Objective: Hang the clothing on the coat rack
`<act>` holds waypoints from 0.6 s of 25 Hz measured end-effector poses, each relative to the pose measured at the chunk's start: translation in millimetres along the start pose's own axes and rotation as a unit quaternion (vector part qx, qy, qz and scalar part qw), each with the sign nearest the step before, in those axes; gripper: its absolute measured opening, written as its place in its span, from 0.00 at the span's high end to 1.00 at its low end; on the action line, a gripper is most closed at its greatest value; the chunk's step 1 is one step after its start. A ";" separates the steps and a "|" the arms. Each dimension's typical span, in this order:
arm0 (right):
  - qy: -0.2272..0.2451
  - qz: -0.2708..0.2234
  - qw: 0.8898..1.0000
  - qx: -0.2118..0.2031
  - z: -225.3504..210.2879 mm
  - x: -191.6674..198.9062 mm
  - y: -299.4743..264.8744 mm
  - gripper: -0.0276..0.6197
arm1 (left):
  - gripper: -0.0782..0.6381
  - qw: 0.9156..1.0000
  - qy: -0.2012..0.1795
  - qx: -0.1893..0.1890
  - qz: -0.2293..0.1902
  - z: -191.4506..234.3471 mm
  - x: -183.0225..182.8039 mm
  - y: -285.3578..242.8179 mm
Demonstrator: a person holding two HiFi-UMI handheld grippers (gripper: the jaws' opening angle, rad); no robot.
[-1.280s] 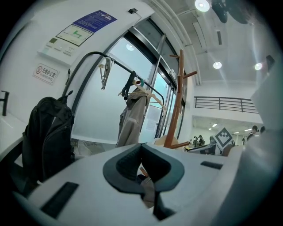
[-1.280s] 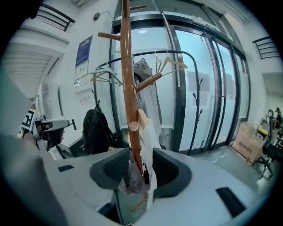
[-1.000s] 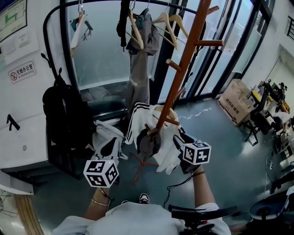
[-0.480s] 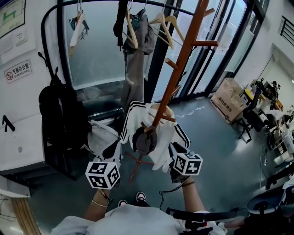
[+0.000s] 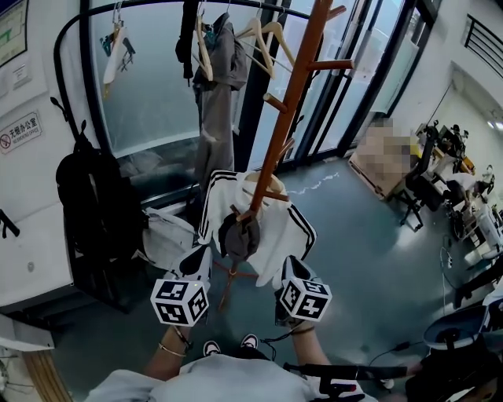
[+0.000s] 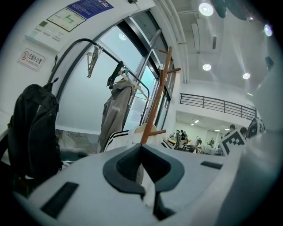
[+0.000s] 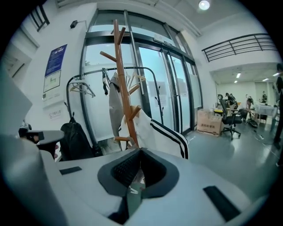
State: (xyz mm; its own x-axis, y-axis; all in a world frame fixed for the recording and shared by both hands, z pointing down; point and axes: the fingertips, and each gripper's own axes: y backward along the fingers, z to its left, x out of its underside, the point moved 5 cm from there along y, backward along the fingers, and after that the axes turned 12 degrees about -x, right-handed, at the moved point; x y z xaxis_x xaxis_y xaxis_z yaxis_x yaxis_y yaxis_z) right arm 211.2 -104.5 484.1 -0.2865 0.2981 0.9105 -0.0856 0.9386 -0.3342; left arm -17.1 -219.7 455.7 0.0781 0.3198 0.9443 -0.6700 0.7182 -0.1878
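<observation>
- Since a second ago the right hand-held gripper (image 5: 284, 275) has slid left and lower in the head view, ending under the right hem of the white jacket (image 5: 289, 228); its jaws have just been closing and now sit together; a thin scrap of pale cloth shows between the pads (image 7: 126, 170)
- The left hand-held gripper (image 5: 191, 267) has hardly shifted, staying lower left of centre; its jaws are pressed together on a fold of white cloth from the jacket's left edge, plain in the left gripper view
- The white jacket, black-striped along the sleeves, hangs draped over a low peg at the middle of the head view; its lower edges reach down to both grippers
- The coat rack (image 5: 292, 86), of reddish wood, runs from frame centre up to the top edge, leaning right; a grey cap (image 5: 238, 237) hangs on a low peg in front of the jacket
- A black backpack (image 5: 90, 204) hangs at the left; a rail (image 5: 149, 5) crosses the top, carrying wooden hangers (image 5: 263, 35) and a grey garment (image 5: 216, 102)
</observation>
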 end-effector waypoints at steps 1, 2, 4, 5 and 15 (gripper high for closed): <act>0.000 -0.003 1.000 0.004 -0.7 0.0 3.7 0.92 | 0.88 1.000 -0.001 0.004 0.000 -3.9 -0.1 -0.6; 0.001 -0.007 1.000 0.009 -2.0 -0.8 7.1 0.92 | 0.88 1.000 -0.003 0.007 -0.001 -8.1 -0.3 -1.1; 0.008 -0.016 1.000 0.016 -5.5 -3.8 12.3 0.92 | 0.88 1.000 -0.005 0.012 -0.001 -16.2 0.3 -1.9; 0.010 -0.020 1.000 0.018 -7.2 -5.5 14.1 0.92 | 0.88 1.000 -0.007 0.013 -0.001 -19.6 1.0 -2.5; -0.012 -0.034 0.999 -0.018 -22.1 -1.9 26.2 0.92 | 0.88 1.000 -0.020 0.003 0.003 -53.8 4.5 -3.3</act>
State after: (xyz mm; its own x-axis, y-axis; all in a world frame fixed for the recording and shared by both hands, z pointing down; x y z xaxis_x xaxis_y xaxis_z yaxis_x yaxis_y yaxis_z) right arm 230.6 -76.6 479.0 -0.3048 0.2292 0.9244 -0.0713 0.9624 -0.2621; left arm 25.2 -187.4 446.0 0.0445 0.2986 0.9533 -0.6750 0.7124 -0.1916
